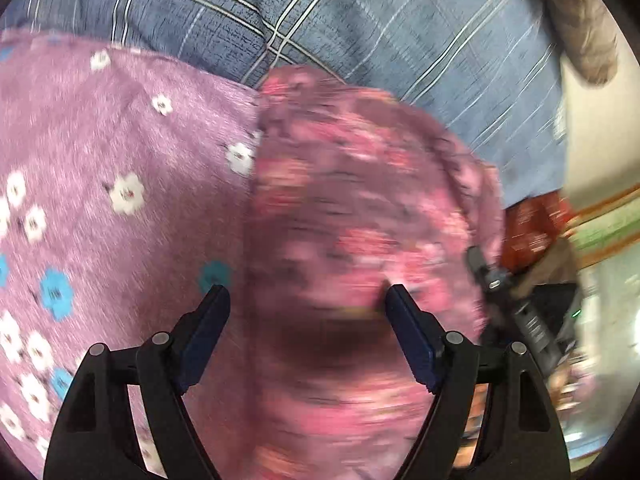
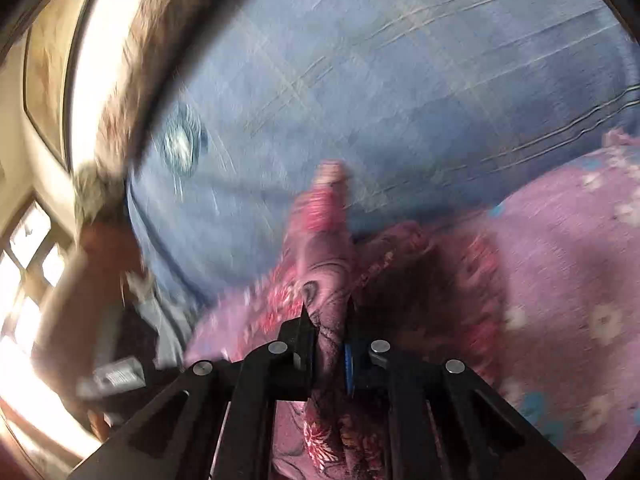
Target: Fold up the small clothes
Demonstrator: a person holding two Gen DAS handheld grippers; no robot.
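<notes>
At nine o'clock lies a lilac flowered cloth (image 1: 120,152); the left gripper (image 1: 306,298) hangs spread above the pink floral garment (image 1: 360,208) at centre, likely ready to catch an edge. At three o'clock, the right gripper (image 2: 328,320) pinches a bunched fold of it, seemingly lifting it off the blue plaid bed (image 2: 400,80) to fold.

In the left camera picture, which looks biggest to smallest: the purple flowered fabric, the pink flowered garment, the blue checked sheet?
Pink flowered garment and purple flowered fabric look similar; the pink one is nearer, so unranked. Blue checked sheet looks smallest.
</notes>
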